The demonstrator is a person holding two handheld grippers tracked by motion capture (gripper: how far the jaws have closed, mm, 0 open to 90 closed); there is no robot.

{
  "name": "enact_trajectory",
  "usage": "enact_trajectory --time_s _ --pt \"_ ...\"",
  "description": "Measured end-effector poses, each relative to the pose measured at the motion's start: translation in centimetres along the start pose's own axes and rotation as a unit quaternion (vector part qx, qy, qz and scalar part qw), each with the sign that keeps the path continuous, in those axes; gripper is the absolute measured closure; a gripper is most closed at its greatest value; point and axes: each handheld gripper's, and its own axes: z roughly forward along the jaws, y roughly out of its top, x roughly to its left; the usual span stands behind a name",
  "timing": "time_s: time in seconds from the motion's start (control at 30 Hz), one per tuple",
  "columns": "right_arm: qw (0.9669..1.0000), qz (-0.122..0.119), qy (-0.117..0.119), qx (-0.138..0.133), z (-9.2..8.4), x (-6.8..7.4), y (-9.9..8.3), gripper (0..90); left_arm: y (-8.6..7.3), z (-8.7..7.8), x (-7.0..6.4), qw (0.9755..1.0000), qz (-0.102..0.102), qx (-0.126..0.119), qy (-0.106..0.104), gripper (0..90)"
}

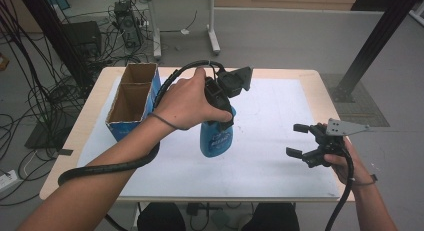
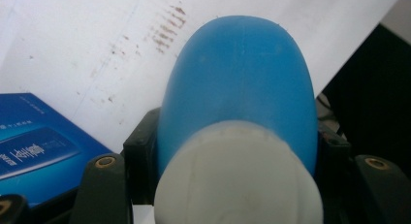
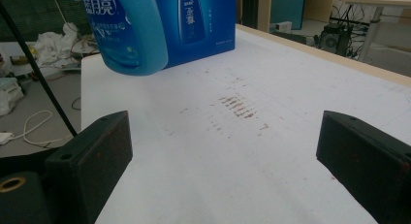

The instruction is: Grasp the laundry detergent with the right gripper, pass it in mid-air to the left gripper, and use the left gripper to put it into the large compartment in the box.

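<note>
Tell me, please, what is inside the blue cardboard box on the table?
The blue cardboard box is open on top, with two compartments. In the high view both appear empty, showing brown inner walls. The bottoms near the front wall are hidden, so something small and flat there cannot be excluded.

My left gripper [image 1: 220, 103] hangs over the middle of the table [image 1: 280, 73], and the bottle [image 1: 216, 140] sits clamped between its jaws, cap end up, base clear of the mat [image 1: 270, 141]. To the left of the bottle, near the table's far left corner, stands the box [image 1: 134, 98] (two compartments, one behind the other). My right gripper [image 1: 299, 139] waits well apart at the table's right near edge, jaws wide, pointing left toward the bottle, with bare mat between them
</note>
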Motion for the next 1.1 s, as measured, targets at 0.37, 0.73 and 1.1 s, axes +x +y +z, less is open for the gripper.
enact_trajectory --time_s 0.37,0.73,1.1 --pt "0.9999 -0.002 -0.014 0.004 -0.2 0.5 0.5 5.3 0.8 0.3 1.2 0.9960 -0.088 0.010 0.005 37.7" --pt "0.9998 -0.007 -0.019 0.005 -0.5 0.8 1.0 5.4 0.7 -1.7 2.4 0.9922 -0.124 -0.008 0.009 37.7" --pt "0.9998 -0.007 -0.020 0.000 -0.3 0.9 1.1 5.5 0.4 -4.1 4.1 0.9866 -0.160 -0.019 0.024 37.7"
